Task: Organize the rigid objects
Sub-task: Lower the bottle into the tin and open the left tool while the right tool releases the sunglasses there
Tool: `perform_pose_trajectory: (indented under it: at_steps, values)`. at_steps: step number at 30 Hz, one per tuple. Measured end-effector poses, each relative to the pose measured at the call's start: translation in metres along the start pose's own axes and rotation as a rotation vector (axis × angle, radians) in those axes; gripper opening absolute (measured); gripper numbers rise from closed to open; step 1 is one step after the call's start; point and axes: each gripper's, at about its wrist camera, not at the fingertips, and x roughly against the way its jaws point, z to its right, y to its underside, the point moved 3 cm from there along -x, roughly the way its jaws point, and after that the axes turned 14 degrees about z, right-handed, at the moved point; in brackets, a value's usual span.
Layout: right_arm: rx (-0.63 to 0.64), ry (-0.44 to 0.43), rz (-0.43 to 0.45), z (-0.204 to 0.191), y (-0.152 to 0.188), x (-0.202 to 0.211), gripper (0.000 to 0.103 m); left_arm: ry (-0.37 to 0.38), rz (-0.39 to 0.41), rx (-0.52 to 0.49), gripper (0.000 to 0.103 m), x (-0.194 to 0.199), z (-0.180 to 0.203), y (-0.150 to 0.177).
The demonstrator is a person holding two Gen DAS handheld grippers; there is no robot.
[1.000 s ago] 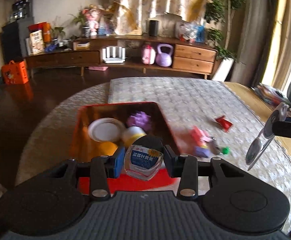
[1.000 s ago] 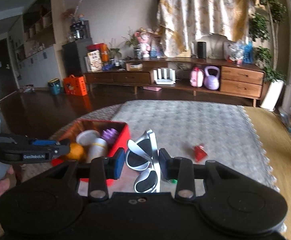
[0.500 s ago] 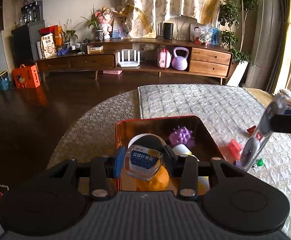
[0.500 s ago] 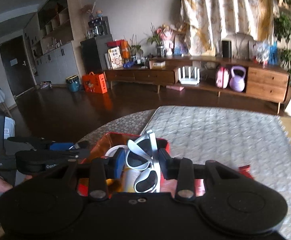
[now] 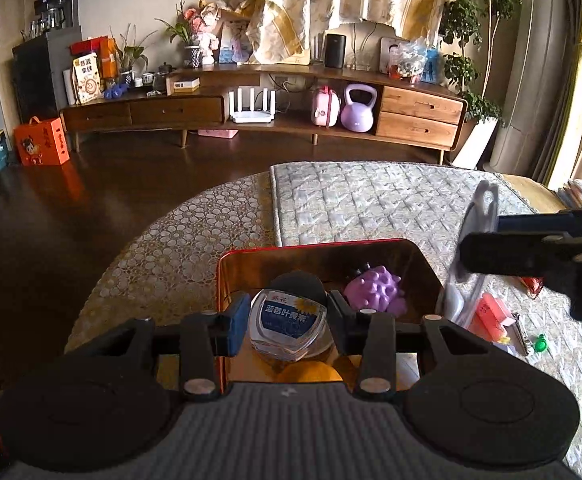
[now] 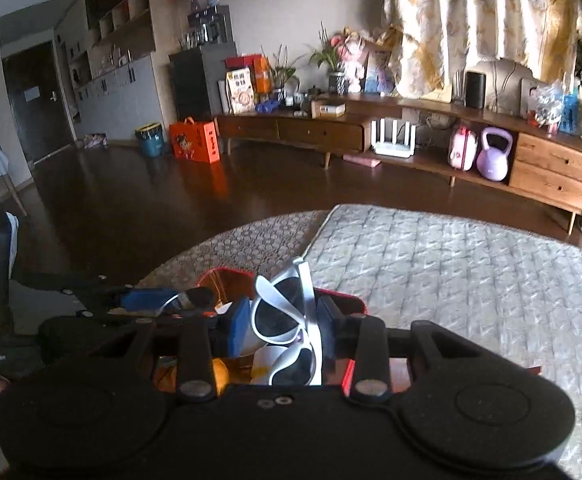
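My left gripper [image 5: 288, 322] is shut on a small clear bottle [image 5: 288, 326] with a blue label and black cap, held over the red box [image 5: 247, 254]. In the box lie a purple spiky toy [image 5: 375, 290] and an orange ball [image 5: 311, 372]. My right gripper [image 6: 283, 330] is shut on white sunglasses [image 6: 291, 320] and holds them above the red box [image 6: 347, 300]. In the left wrist view the right gripper [image 5: 531, 252] with the sunglasses [image 5: 477, 216] is just right of the box. The left gripper [image 6: 163, 304] shows at the left in the right wrist view.
A pink block [image 5: 491, 314], a green piece [image 5: 539, 345] and a red item [image 5: 531, 283] lie on the quilted mat [image 5: 371, 200] right of the box. The round table edge [image 5: 139, 248] drops to dark floor on the left.
Both grippers have moved left, over the red box, each still holding its object. The right gripper with the sunglasses has closed in beside the left one.
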Motion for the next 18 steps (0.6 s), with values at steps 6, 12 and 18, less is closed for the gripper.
perform_pose_trajectory:
  at_steps: [6,12,18]
  values:
    - [0.012,0.012,-0.044,0.002,0.019,-0.013,0.036,0.008,-0.012,0.02,0.041,-0.015,-0.003,0.007]
    - [0.011,0.025,-0.076,0.003,0.027,-0.03,0.036,0.013,-0.04,0.024,0.041,-0.032,0.0,0.011]
    - [-0.026,0.062,-0.111,0.008,0.035,-0.048,0.021,0.007,-0.069,0.041,0.041,-0.045,-0.001,0.014]
